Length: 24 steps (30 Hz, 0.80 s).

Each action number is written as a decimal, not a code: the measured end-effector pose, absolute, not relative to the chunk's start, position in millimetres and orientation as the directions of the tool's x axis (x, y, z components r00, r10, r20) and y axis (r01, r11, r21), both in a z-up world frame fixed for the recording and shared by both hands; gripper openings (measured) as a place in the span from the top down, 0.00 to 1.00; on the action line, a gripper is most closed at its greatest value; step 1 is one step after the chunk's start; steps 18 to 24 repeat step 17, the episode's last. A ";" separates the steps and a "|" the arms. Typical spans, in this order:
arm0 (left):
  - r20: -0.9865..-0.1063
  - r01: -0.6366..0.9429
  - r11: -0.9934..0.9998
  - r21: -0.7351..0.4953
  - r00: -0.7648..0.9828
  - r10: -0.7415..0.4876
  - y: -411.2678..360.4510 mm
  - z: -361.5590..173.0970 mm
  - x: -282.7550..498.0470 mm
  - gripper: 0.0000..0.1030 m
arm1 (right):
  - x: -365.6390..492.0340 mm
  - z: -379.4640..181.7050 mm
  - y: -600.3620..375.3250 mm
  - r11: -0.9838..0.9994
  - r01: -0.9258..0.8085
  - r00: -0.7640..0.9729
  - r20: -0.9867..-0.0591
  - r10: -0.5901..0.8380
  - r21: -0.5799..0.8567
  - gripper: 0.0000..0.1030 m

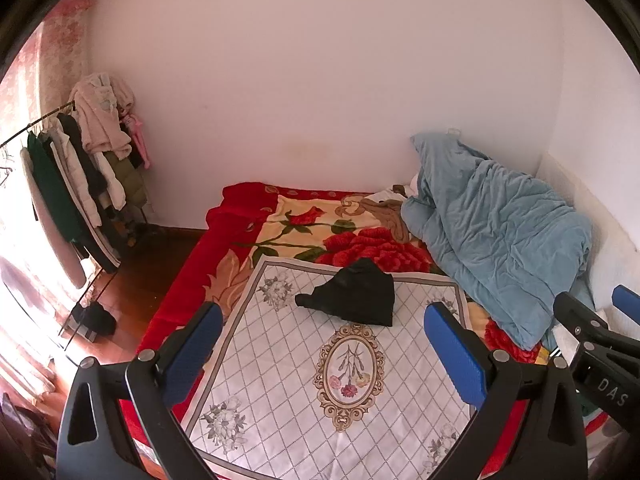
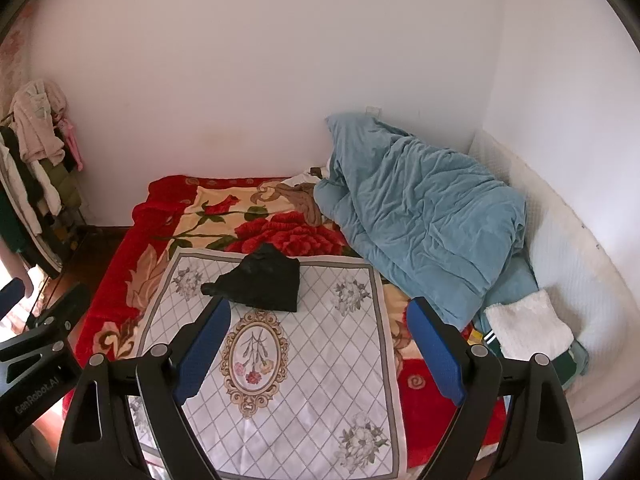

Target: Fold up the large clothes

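Left gripper (image 1: 324, 340) open above black garment (image 1: 352, 296)

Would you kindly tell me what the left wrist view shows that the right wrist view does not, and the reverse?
Only the left wrist view shows the dark heap on the wooden floor under the clothes rack. Only the right wrist view shows the fluffy white folded towel beside the crumpled blue quilt. Both share the black garment bunched on the white diamond-patterned floral cloth, over the red rose blanket, with the left gripper and right gripper open and empty.
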<state>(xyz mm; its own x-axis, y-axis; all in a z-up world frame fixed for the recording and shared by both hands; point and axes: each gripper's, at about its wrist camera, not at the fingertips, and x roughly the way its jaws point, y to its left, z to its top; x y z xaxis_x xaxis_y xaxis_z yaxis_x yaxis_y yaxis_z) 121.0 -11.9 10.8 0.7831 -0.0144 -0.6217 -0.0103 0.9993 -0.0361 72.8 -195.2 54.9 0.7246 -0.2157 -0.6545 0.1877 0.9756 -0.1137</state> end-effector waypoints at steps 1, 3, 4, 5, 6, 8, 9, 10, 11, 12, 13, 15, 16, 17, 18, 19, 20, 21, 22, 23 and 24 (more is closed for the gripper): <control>-0.622 -0.010 0.999 -0.036 0.783 -0.014 -12.0 10.6 120.9 0.00 | 72.0 54.4 -195.5 0.975 0.189 0.725 -0.653 -0.217 -0.114 0.11; -0.621 -0.010 0.999 -0.038 0.784 -0.016 -11.2 11.7 119.9 0.00 | 73.1 56.7 -193.7 0.975 0.188 0.727 -0.651 -0.220 -0.120 0.11; -0.620 -0.011 0.999 -0.038 0.784 -0.015 -11.4 11.8 120.2 0.00 | 75.0 57.5 -193.0 0.975 0.187 0.727 -0.651 -0.219 -0.119 0.11; -0.621 -0.012 0.999 -0.037 0.784 -0.014 -11.6 11.4 120.3 0.00 | 72.4 57.8 -193.3 0.975 0.188 0.727 -0.651 -0.218 -0.117 0.11; -0.620 -0.011 0.999 -0.039 0.785 -0.016 -10.4 12.8 119.5 0.00 | 74.0 58.8 -192.7 0.975 0.190 0.728 -0.649 -0.220 -0.118 0.11; -0.621 -0.012 0.999 -0.038 0.784 -0.014 -11.4 11.2 119.7 0.00 | 75.1 59.9 -192.1 0.975 0.187 0.729 -0.649 -0.219 -0.119 0.11; -0.620 -0.010 0.999 -0.038 0.785 -0.015 -10.5 12.7 118.6 0.00 | 76.0 60.7 -191.8 0.975 0.188 0.729 -0.649 -0.220 -0.119 0.11; -0.620 -0.012 0.999 -0.037 0.784 -0.014 -10.9 11.9 119.2 0.00 | 74.2 60.3 -191.5 0.974 0.190 0.729 -0.647 -0.222 -0.120 0.11; -0.620 -0.014 0.999 -0.038 0.785 -0.013 -11.3 11.5 119.4 0.00 | 75.3 60.3 -191.2 0.974 0.190 0.730 -0.646 -0.222 -0.121 0.11; -0.620 -0.014 0.999 -0.039 0.784 -0.013 -11.6 11.2 119.6 0.00 | 75.9 60.2 -191.4 0.974 0.190 0.729 -0.647 -0.222 -0.121 0.11; -0.621 -0.014 0.999 -0.039 0.784 -0.013 -11.4 11.1 119.3 0.00 | 74.8 59.8 -191.5 0.975 0.190 0.728 -0.649 -0.221 -0.119 0.11; -0.619 -0.014 0.999 -0.040 0.786 -0.014 -10.8 12.3 118.0 0.00 | 74.0 60.0 -190.8 0.975 0.189 0.727 -0.650 -0.220 -0.118 0.11; -0.620 -0.012 0.999 -0.037 0.785 -0.013 -11.3 12.7 119.0 0.00 | 73.8 61.1 -190.6 0.975 0.190 0.727 -0.651 -0.218 -0.115 0.11; -0.620 -0.014 0.999 -0.039 0.784 -0.013 -11.8 13.2 119.4 0.00 | 72.6 61.0 -190.7 0.975 0.191 0.728 -0.650 -0.218 -0.113 0.11; -0.620 -0.014 0.999 -0.039 0.784 -0.013 -11.8 13.2 119.4 0.00 | 72.6 61.0 -190.7 0.975 0.191 0.728 -0.650 -0.218 -0.113 0.11; -0.620 -0.014 0.999 -0.039 0.784 -0.013 -11.8 13.2 119.4 0.00 | 72.6 61.0 -190.7 0.975 0.191 0.728 -0.650 -0.218 -0.113 0.11; -0.620 -0.014 0.999 -0.039 0.784 -0.013 -11.8 13.2 119.4 0.00 | 72.6 61.0 -190.7 0.975 0.191 0.728 -0.650 -0.218 -0.113 0.11; -0.620 -0.014 0.999 -0.039 0.784 -0.013 -11.8 13.2 119.4 0.00 | 72.6 61.0 -190.7 0.975 0.191 0.728 -0.650 -0.218 -0.113 0.11; -0.620 -0.014 0.999 -0.039 0.784 -0.013 -11.8 13.2 119.4 0.00 | 72.6 61.0 -190.7 0.975 0.191 0.728 -0.650 -0.218 -0.113 0.11; -0.620 -0.014 0.999 -0.039 0.784 -0.013 -11.8 13.2 119.4 0.00 | 72.6 61.0 -190.7 0.975 0.191 0.728 -0.650 -0.218 -0.113 0.11; -0.620 -0.014 0.999 -0.039 0.784 -0.013 -11.8 13.2 119.4 0.00 | 72.6 61.0 -190.7 0.975 0.191 0.728 -0.650 -0.218 -0.113 0.11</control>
